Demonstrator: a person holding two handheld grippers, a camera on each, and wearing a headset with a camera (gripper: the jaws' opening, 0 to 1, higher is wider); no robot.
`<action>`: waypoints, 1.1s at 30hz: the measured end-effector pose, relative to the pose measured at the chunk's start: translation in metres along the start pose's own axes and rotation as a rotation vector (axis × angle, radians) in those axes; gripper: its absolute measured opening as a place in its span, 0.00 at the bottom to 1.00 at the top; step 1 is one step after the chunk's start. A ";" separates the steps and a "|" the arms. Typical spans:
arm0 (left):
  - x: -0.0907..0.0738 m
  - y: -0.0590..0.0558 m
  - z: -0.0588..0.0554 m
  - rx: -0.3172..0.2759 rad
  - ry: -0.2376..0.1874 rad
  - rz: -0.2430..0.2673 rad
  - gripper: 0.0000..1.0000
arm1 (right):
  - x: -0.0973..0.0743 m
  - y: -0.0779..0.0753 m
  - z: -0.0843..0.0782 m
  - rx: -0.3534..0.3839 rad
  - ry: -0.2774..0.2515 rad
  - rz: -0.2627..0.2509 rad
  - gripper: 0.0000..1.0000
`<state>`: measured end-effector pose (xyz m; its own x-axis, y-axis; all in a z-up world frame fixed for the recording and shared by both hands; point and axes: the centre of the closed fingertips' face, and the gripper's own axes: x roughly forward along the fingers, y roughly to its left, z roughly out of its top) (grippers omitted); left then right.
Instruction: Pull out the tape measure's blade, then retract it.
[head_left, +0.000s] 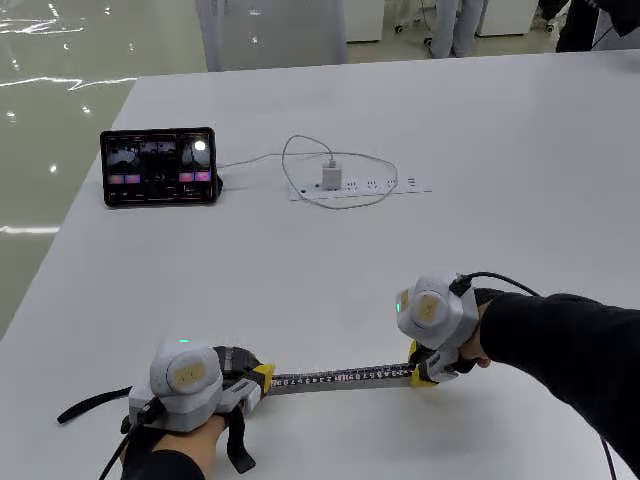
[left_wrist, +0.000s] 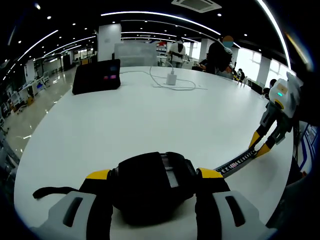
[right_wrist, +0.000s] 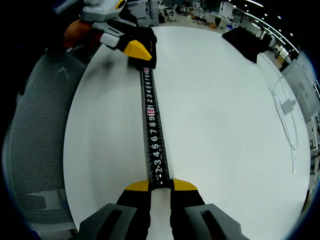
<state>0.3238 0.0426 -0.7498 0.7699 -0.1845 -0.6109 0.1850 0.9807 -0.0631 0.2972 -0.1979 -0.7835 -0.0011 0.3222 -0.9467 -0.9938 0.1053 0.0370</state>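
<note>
The tape measure's black case (left_wrist: 152, 187) sits on the white table (head_left: 300, 270), and my left gripper (left_wrist: 154, 175) is shut on it, yellow jaw tips on either side. In the head view this gripper (head_left: 250, 380) is at the lower left. The blade (head_left: 340, 378) lies drawn out flat along the table to the right, numbers facing up. My right gripper (right_wrist: 160, 186) is shut on the blade (right_wrist: 151, 120) near its free end, seen in the head view at the lower right (head_left: 418, 375). The case's black strap (head_left: 90, 405) trails off to the left.
A tablet (head_left: 160, 166) with a lit screen stands at the back left. A white power strip (head_left: 360, 186) with a charger (head_left: 331, 177) and looped cable lies behind the middle. The table's left edge (head_left: 60, 250) drops to a glossy floor. People stand beyond the far end.
</note>
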 end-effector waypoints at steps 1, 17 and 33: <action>0.000 0.000 0.000 0.000 0.000 0.000 0.62 | 0.000 0.000 0.000 0.000 0.000 0.001 0.10; 0.001 0.000 -0.001 -0.005 0.009 -0.004 0.62 | 0.001 0.002 0.006 -0.004 0.009 0.004 0.10; 0.001 0.000 -0.001 -0.008 0.008 -0.005 0.62 | 0.003 0.002 0.013 0.013 0.001 0.006 0.10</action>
<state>0.3238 0.0429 -0.7512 0.7642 -0.1891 -0.6166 0.1844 0.9802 -0.0721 0.2966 -0.1847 -0.7825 -0.0076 0.3220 -0.9467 -0.9922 0.1156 0.0473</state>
